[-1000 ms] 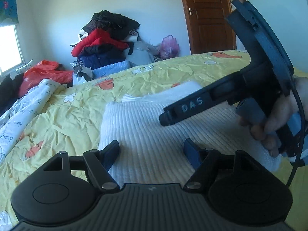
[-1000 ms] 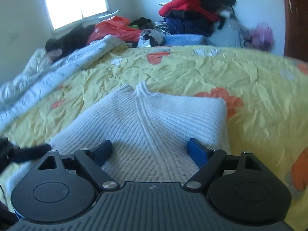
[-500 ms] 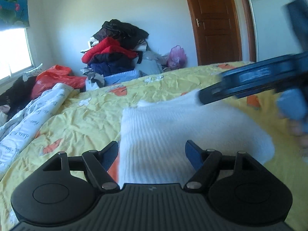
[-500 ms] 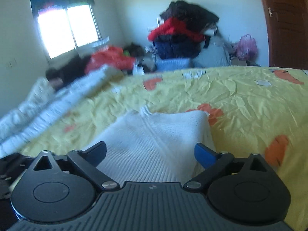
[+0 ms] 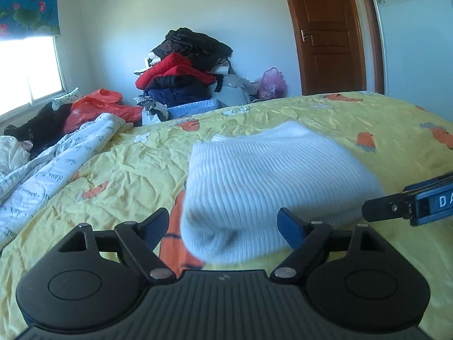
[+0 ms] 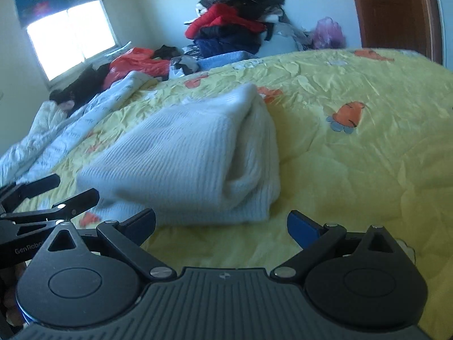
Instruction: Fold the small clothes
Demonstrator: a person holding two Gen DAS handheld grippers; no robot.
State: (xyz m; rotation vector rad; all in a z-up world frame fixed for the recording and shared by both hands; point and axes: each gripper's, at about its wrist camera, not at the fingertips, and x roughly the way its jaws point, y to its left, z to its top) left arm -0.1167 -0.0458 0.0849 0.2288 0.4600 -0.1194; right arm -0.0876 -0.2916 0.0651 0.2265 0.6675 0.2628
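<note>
yellow bedspread [image 6: 354,170]: folded sweater [image 6: 192,153] released, seemingly; both grippers backed off.

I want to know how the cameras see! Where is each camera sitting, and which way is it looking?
Left wrist view: it sits on the left gripper, looking along its opening fingers, nothing between them, at the folded white sweater; the right gripper's tip pokes in.
Right wrist view: it sits on the open right gripper, facing the sweater's right edge; the left gripper shows at the left side.
Both share the sweater, yellow bedspread, clothes pile, window.
</note>
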